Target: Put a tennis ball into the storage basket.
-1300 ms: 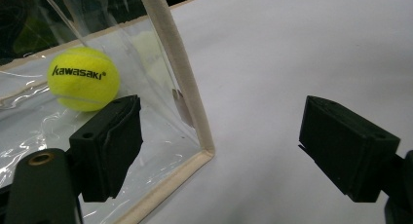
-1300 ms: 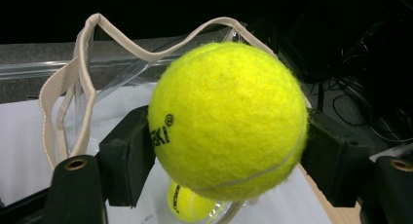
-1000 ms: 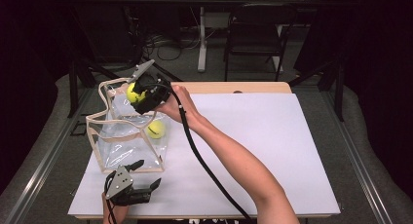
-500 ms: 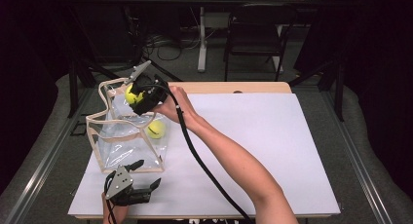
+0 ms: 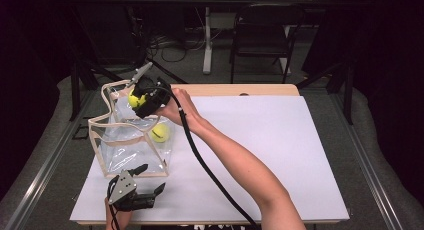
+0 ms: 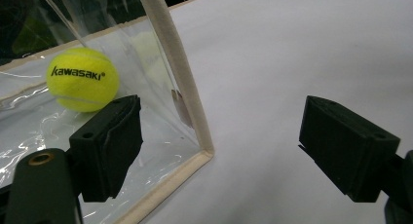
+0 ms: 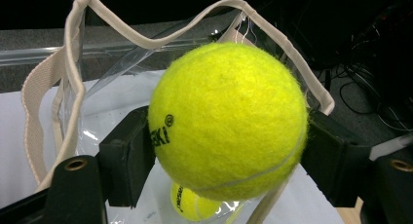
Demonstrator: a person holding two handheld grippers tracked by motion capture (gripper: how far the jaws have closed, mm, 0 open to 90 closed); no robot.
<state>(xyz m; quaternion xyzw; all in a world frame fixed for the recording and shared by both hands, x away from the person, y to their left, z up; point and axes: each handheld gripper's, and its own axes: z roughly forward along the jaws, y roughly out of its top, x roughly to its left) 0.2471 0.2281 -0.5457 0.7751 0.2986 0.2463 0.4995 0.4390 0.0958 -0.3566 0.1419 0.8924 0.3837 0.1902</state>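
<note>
High view: the right tongs (image 5: 136, 98) clamp a fuzzy yellow tennis ball (image 5: 135, 98) above the far rim of a clear plastic, beige-trimmed bag (image 5: 120, 152) (a second yellow ball (image 5: 160, 133) lies inside); the left tongs (image 5: 150, 182), apart, rest on the white counter (image 5: 260, 140) at the bag's near side.

The right forearm is extended forward and leftward, its hand-held gripper (image 5: 143, 97) raised with jaws clamped. The left hand-held gripper (image 5: 152, 180) is held low at the near edge, jaws spread wide.
</note>
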